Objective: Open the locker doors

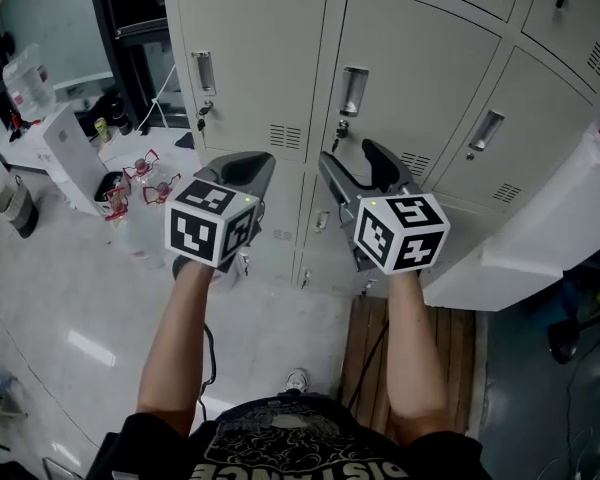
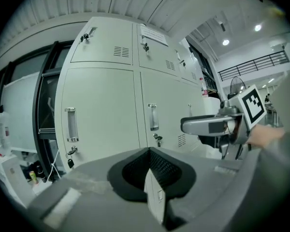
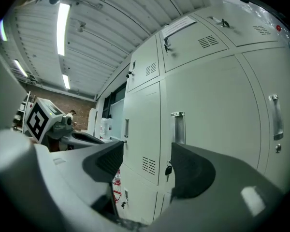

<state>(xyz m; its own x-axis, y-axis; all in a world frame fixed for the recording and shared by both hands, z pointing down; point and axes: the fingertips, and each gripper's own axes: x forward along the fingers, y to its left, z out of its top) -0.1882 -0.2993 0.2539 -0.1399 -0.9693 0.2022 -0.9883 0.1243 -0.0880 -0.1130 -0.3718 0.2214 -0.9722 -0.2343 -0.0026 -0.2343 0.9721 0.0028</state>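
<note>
Across the top of the head view stand the lockers [image 1: 260, 58], pale grey sheet-metal doors, all closed. Each flat door carries a recessed chrome handle [image 1: 203, 72], a key [image 1: 201, 123] hanging below it, and a small block of vent slots [image 1: 285, 136]. At centre frame both grippers are held up near the doors without touching them. The left gripper [image 1: 252, 163] has its grey jaws pressed together; the right gripper [image 1: 348, 160] has its jaws spread. Below lie a glossy pale floor [image 1: 70, 298] and a slatted wooden board [image 1: 420, 338].

Low in the left gripper view, the left gripper [image 2: 149, 151] shows its black ribbed pads meeting at a point with nothing between them. The lockers [image 2: 101, 105] fill the middle, seams straight, tall handles bright.

Along the bottom of the right gripper view, the right gripper [image 3: 147, 153] has its dark textured pads well apart and empty. Between them, farther off, show a door edge, a handle [image 3: 178, 128], a dangling key [image 3: 168, 170] and louvred slots [image 3: 149, 164]. The smooth matte doors of the lockers [image 3: 208, 105] fill the right of the frame.
</note>
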